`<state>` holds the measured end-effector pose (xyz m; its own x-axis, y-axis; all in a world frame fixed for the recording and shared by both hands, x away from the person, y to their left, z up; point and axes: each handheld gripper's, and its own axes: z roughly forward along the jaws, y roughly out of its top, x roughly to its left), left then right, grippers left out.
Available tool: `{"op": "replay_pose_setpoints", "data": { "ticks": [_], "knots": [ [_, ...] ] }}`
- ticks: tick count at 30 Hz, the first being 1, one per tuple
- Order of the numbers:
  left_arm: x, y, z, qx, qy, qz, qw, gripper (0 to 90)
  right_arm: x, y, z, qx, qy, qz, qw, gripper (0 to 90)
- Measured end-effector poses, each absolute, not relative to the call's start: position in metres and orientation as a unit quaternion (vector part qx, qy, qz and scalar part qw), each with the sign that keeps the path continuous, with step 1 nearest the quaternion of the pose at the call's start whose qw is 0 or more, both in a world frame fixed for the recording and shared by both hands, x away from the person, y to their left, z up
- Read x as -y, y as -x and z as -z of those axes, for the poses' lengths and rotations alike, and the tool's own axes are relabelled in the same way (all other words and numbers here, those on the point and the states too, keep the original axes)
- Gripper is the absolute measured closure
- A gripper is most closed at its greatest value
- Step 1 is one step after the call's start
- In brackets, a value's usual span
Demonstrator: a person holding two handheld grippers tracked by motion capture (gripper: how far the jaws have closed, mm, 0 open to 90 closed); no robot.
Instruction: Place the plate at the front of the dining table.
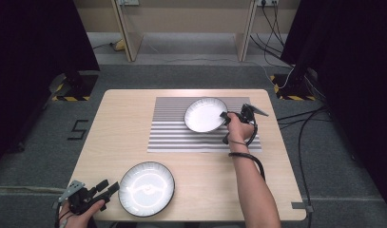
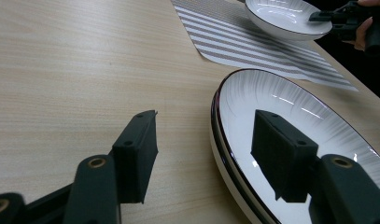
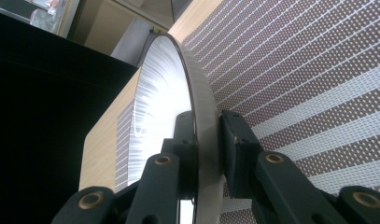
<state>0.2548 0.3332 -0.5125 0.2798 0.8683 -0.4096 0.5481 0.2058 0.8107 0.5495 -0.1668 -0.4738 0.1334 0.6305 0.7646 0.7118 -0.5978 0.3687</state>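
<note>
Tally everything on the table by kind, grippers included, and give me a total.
Plates: 2, one on the mat, clamped at its rim, and one on the bare wood near the front edge.
Striped placemats: 1.
Grippers: 2, the right gripper shut on the far plate's rim, and the left gripper open beside the near plate.
Total: 5.

High view looks down; gripper views sit close, sharing the striped mat (image 1: 181, 135).
</note>
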Motion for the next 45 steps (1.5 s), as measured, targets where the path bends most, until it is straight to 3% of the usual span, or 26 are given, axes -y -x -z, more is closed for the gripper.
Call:
{"op": "replay_pose_setpoints", "data": {
  "ticks": [45],
  "knots": [
    [-0.334,-0.255,0.512,-0.578,-0.611,-0.153,0.518,40.5,0.161,-0.555,0.489,0.446,0.759,0.473,0.038,77.1]
  ]
}}
